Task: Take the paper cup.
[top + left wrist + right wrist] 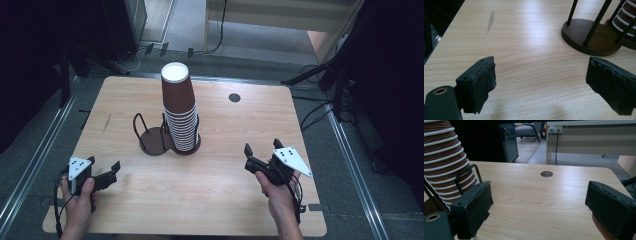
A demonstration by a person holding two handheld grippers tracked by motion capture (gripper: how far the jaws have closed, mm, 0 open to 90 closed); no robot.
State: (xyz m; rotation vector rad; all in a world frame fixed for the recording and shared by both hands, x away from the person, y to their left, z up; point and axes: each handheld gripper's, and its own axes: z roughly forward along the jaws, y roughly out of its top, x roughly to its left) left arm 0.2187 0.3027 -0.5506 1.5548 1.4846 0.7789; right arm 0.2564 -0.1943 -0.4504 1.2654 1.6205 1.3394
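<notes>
Wooden and pale, the desk [225,130] holds a tall stack of brown paper cups [179,107]. The stack stands in a dark wire cup holder [150,135] near the middle of the desk. Left of the cup holder and nearer the person, the left hand-held gripper [107,175] has its jaws apart with nothing between them. Right of the cup holder, the right hand-held gripper [262,149] is wide apart too, holding nothing.

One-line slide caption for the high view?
Stack of brown paper cups in a wire holder, open left tongs and right tongs waiting nearby.
</notes>
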